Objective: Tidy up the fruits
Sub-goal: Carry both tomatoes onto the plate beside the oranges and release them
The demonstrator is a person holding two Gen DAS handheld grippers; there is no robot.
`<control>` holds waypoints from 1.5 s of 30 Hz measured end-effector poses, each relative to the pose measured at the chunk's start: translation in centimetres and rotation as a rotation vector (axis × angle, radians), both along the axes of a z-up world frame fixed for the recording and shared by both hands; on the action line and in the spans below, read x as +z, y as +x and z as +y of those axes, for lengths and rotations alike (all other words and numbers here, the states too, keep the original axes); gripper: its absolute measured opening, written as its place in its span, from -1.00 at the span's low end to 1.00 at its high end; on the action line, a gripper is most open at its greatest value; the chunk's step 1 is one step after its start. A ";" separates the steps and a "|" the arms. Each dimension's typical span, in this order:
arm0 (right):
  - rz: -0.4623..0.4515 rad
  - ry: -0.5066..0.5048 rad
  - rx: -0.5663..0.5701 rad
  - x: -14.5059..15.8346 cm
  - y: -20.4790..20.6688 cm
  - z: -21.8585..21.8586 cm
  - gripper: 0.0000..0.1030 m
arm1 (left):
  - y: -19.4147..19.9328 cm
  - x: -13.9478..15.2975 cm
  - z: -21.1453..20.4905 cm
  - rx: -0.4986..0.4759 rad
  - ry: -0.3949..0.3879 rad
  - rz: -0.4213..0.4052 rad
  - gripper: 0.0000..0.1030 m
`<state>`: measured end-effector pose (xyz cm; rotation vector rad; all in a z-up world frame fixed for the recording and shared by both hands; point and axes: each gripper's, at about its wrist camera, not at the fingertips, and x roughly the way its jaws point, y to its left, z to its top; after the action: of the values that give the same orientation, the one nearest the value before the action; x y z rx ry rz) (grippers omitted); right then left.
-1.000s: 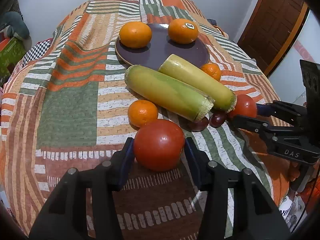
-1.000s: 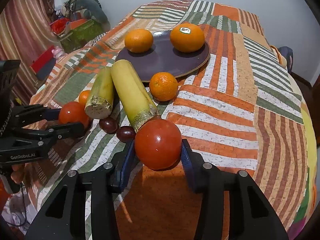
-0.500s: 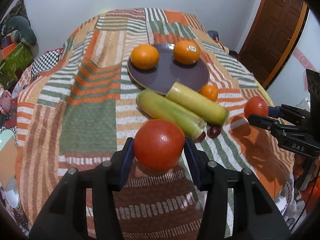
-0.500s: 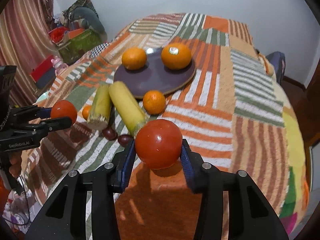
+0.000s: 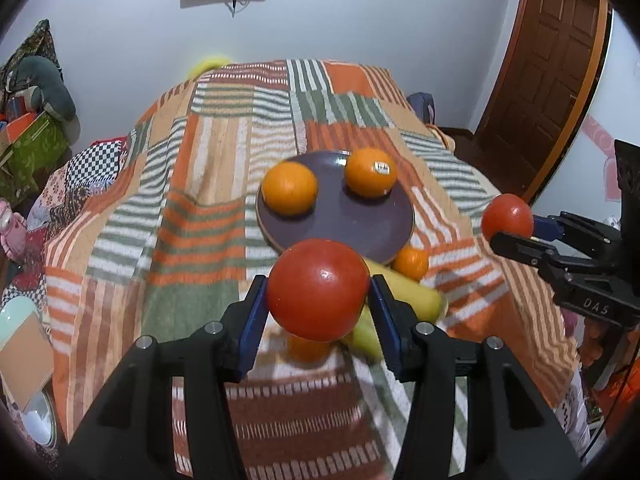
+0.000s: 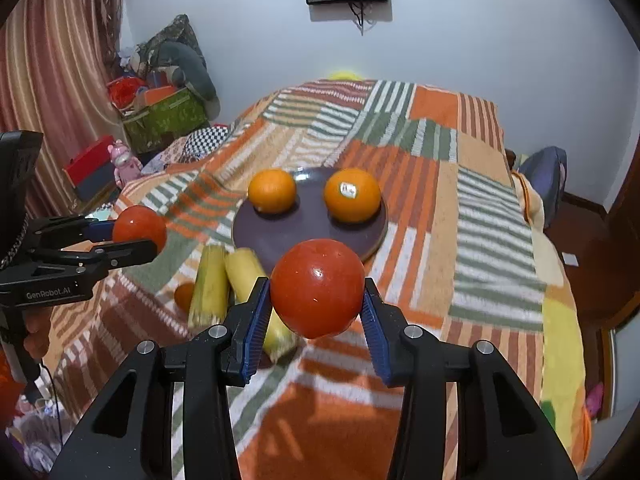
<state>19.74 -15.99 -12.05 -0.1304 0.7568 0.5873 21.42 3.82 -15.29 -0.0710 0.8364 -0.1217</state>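
Both tomatoes had risen off the bedspread since a second earlier. Left gripper [image 5: 318, 302] was clamped on one tomato [image 5: 318, 288], right gripper [image 6: 316, 300] on the other tomato [image 6: 317, 286], each held in the air short of the dark plate [image 5: 360, 224]. Two oranges [image 5: 290, 193] sat on it already; corn cobs [image 6: 210, 284] and small oranges [image 5: 410, 262] waited beside it. I judged the plate's near half open enough, though the cobs crowded its rim.

2 black plastic tools [image 5: 318, 306] [image 6: 316, 306], blue ribbed pads [image 6: 256, 320], silver screws, white "DAS" and "GenRobot.AI" lettering.
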 end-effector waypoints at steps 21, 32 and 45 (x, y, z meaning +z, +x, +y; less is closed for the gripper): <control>0.005 -0.008 0.010 -1.9 5.7 4.2 -0.21 | 8.3 -1.4 0.5 -0.012 0.004 0.007 -0.03; 0.067 -0.061 -0.019 -4.9 8.8 4.7 -0.21 | 11.1 -5.7 1.0 -0.016 -0.041 0.115 -0.03; 0.112 -0.096 0.004 -7.3 10.0 5.6 -0.20 | 12.8 -8.0 1.0 0.007 -0.034 0.169 -0.02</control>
<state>29.78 -10.39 -19.30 -0.1884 0.8939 0.5657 34.21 4.81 -23.32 -0.1171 1.0030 -0.1240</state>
